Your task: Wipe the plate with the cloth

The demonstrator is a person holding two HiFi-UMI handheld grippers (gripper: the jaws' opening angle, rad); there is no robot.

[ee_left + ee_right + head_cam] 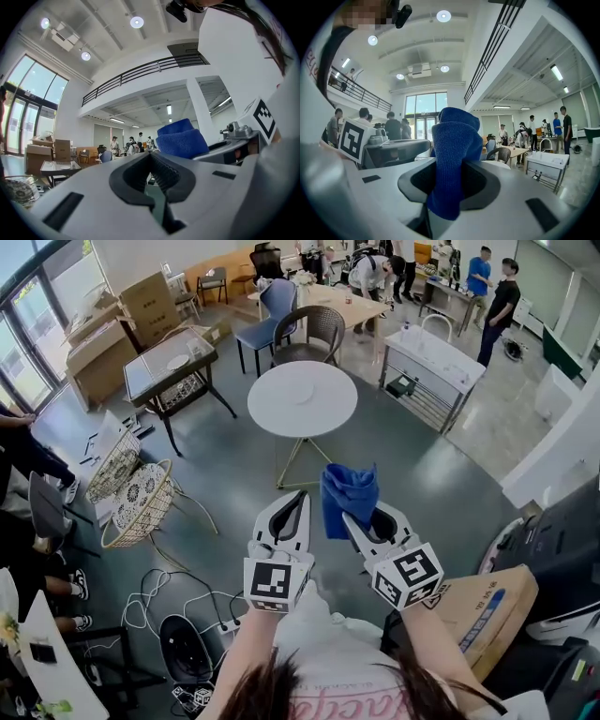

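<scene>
Right tool pinches the blue cloth, bunched above its tips.

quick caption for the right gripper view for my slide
Right tool shut on a blue cloth, with people standing in the background.

Cloth: nubby, matt knit (perhaps microfibre); round table smooth.

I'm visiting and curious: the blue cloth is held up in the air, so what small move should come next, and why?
Probably step forward and lower the right gripper toward the round white table. Its jaws are shut on the blue cloth, which is well short of the table, where a pale plate seems to lie. The left gripper is shut and empty.
</scene>
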